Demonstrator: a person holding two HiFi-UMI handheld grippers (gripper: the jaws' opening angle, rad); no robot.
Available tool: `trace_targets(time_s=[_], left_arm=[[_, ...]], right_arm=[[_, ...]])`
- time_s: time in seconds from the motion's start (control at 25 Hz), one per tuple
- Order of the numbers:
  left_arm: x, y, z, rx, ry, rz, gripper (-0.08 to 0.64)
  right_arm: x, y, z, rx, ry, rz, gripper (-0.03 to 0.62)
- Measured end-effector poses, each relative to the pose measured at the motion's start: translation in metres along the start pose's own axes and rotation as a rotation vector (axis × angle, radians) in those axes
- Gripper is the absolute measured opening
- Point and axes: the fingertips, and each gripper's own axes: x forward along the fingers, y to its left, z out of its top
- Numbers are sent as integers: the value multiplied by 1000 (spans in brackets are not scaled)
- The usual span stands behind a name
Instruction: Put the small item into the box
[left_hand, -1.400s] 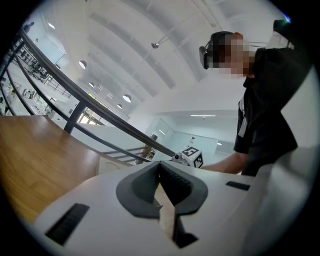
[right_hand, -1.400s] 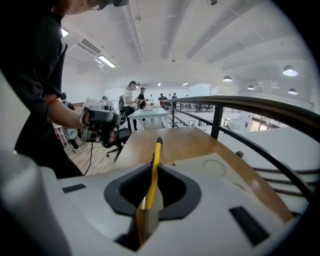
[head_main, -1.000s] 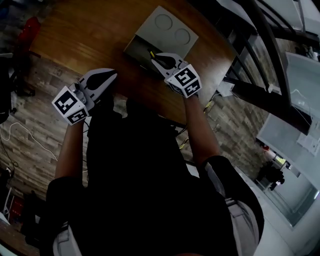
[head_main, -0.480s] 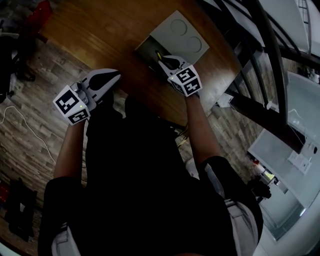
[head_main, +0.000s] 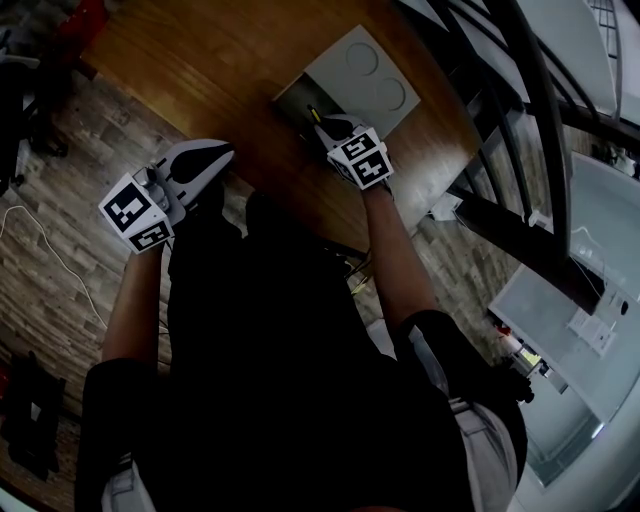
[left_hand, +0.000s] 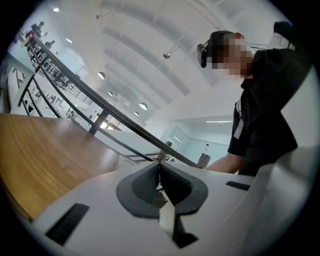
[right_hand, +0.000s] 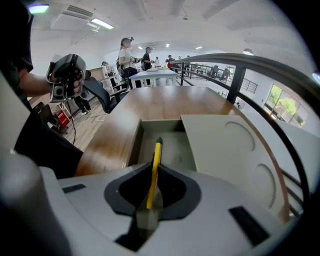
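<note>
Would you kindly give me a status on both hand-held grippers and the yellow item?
Left hand-held gripper shut, empty. Right hand-held gripper shut on yellow stick, tip toward open box. Path in looks unobstructed.

Your work surface is a brown wooden table (head_main: 190, 60) with the grain running along its length, standing on a plank-patterned floor (head_main: 60, 250). One item lies directly on it: a grey box (right_hand: 172, 147), open, near the right edge. Its pale lid (right_hand: 235, 150), with two round recesses, lies flat beside the opening
</note>
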Motion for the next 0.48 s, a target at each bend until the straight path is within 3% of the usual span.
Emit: trace_targets(time_s=[0.48], left_arm=[[2, -8, -10, 3, 31, -17, 15]], right_arm=[[12, -4, -10, 3, 55, -23, 47]])
